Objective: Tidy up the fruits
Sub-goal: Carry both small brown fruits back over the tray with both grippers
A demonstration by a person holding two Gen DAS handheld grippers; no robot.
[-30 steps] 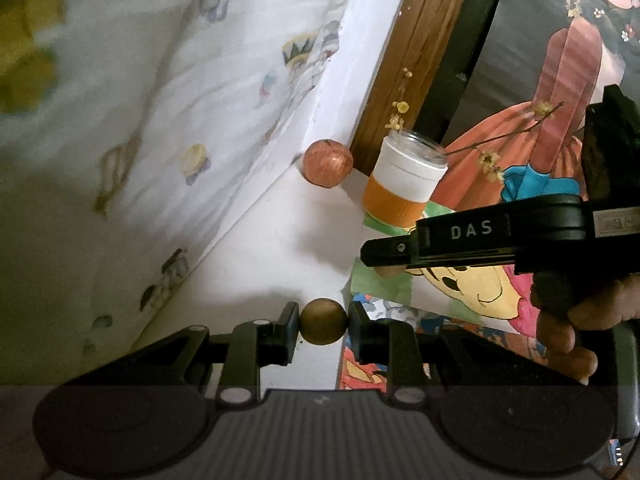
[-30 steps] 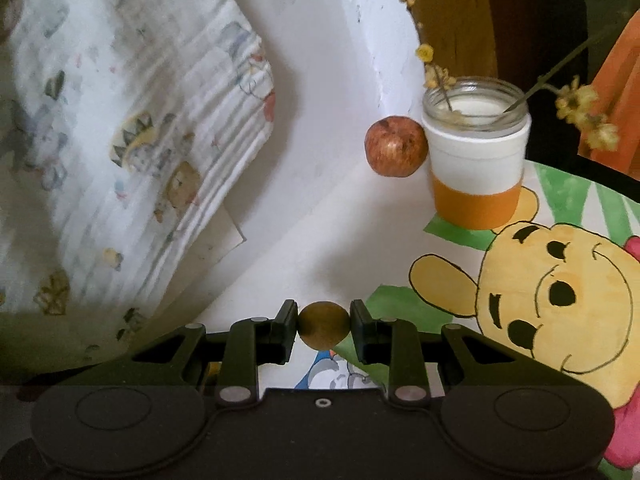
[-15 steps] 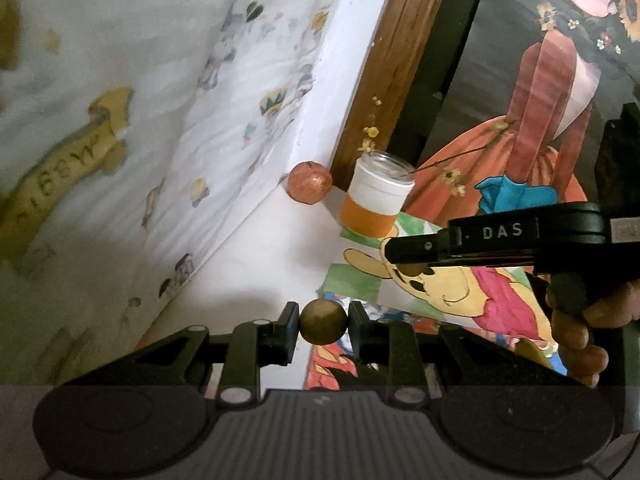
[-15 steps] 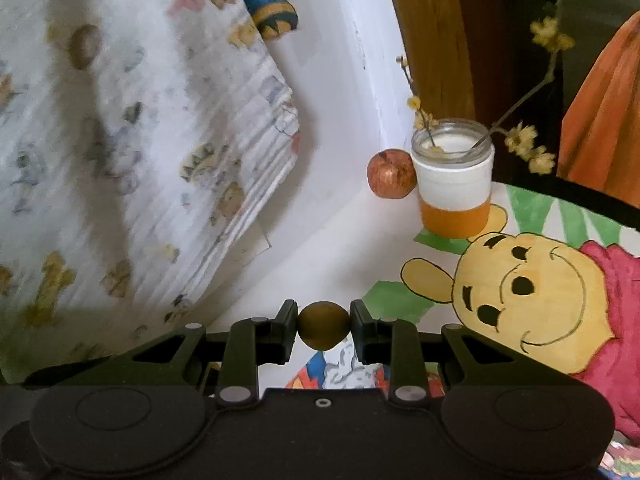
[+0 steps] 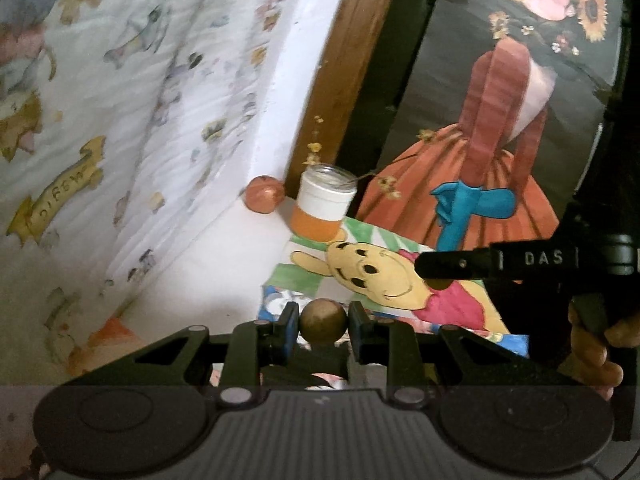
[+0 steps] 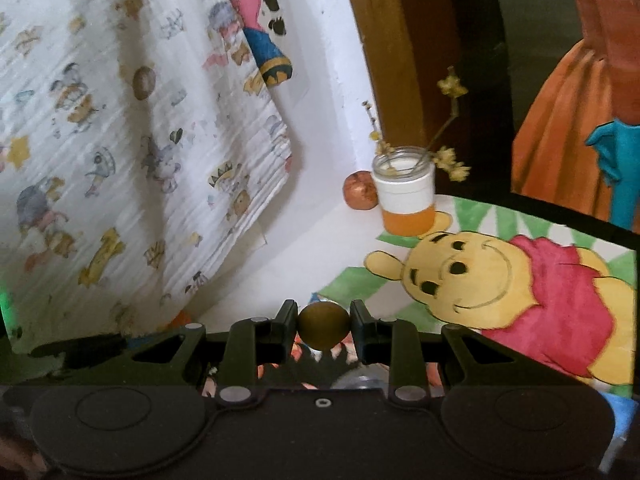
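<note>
left gripper (image 5: pixel 323 322): black two-finger tool, jaws narrow, clamped on a small round brown-olive fruit (image 5: pixel 323 321), pads touching both its sides; fruit carried off the surface.
right gripper (image 6: pixel 324 325): same black build, jaws narrow, clamped on a second small round olive-brown fruit (image 6: pixel 324 325); also carried off the surface. In the left wrist view its finger, marked DAS, shows side-on at the right (image 5: pixel 460 266), with the person's hand (image 5: pixel 596 344) on the handle under it.
red apple (image 5: pixel 265 199): round, reddish, sits on the white bench (image 5: pixel 224 256) in the far corner, against the white wall, just beside the jar; whether they touch, cannot tell.
jar (image 5: pixel 325 207): glass, white upper band, orange lower part, upright, dry yellow-flowered twigs sticking out; stands at the far edge of the bear mat.
bear mat (image 6: pixel 532 292): flat sheet painted with a yellow cartoon bear in a red shirt, green rays; covers the bench's right side.
cloth (image 6: pixel 120 140): white, cartoon-animal print, hangs along the bench's left edge.
backdrop (image 5: pixel 500 152): dark panel painted with a figure in an orange dress, behind the bench's far edge; brown wooden frame to its left.
</note>
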